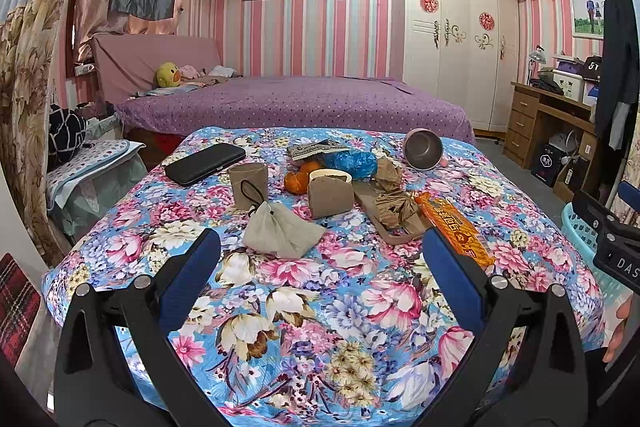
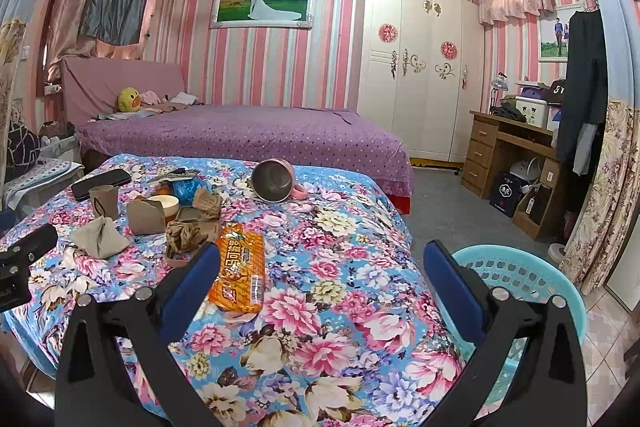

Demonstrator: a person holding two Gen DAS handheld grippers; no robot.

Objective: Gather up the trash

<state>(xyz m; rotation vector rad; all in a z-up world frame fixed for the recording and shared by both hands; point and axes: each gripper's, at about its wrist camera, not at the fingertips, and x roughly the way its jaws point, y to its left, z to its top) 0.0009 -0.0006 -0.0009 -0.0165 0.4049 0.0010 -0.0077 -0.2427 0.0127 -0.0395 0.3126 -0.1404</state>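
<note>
my left gripper [image 1: 320, 255] hangs released above the floral tabletop [image 1: 320, 307], jaws wide apart and holding nothing. my right gripper [image 2: 320, 267] is likewise spread and empty, over the tabletop's right edge. the trash lies in a cluster toward the far side: an orange snack wrapper [image 2: 240, 271] nearest, flat, just beside my right gripper's left finger; a crumpled brown paper [image 2: 184, 235] resting on a brown tray [image 2: 188, 217]; a blue plastic bag [image 1: 354, 163]; orange peel [image 1: 298, 179]. a grey drawstring pouch [image 1: 280, 235] sits ahead of my left gripper. a metal cup [image 2: 274, 181] lies tipped on its side further back. a turquoise basket [image 2: 520, 275] stands on the floor just beside the tabletop, at right.
</note>
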